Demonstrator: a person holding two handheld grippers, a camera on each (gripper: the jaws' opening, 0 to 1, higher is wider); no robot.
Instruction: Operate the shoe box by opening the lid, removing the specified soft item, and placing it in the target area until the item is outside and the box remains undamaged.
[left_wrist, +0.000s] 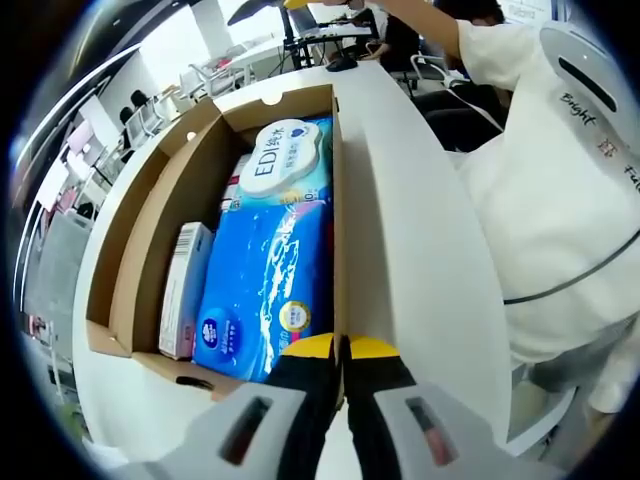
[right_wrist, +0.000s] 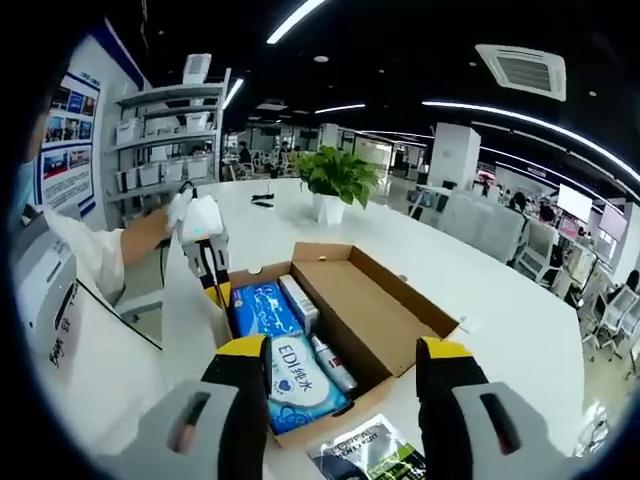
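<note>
- Shoe box (right_wrist: 340, 310) sits open on the white table (right_wrist: 500, 300), centre of the right gripper view; in the left gripper view it runs from upper centre down to my jaws.
- Lid (right_wrist: 375, 300) is already swung out flat beside the tray, so I judge the opening step done.
- Nothing is out yet: blue tissue pack (left_wrist: 265, 290), wipes pack (left_wrist: 285, 160), a slim white carton (left_wrist: 185, 290) and a small bottle (right_wrist: 330, 362) all lie inside the box.
- Left gripper (left_wrist: 340, 350): yellow tips pressed together, hovering at the near edge of the box just over the blue tissue pack, pinching nothing that I can see.
- Right gripper (right_wrist: 342, 362): jaws spread wide, empty, framing the near end of the box from above.
- Left to do, as I read it: grab the soft item, lift it clear, set it on the table.
- Which soft item is meant I can't tell; tissue pack and wipes pack both fit.
- No marked target area is visible.
- Dark printed pouch (right_wrist: 365, 455) at bottom centre of the right gripper view is cut off by the frame.
- The left gripper's tips hide the near box wall.
</note>
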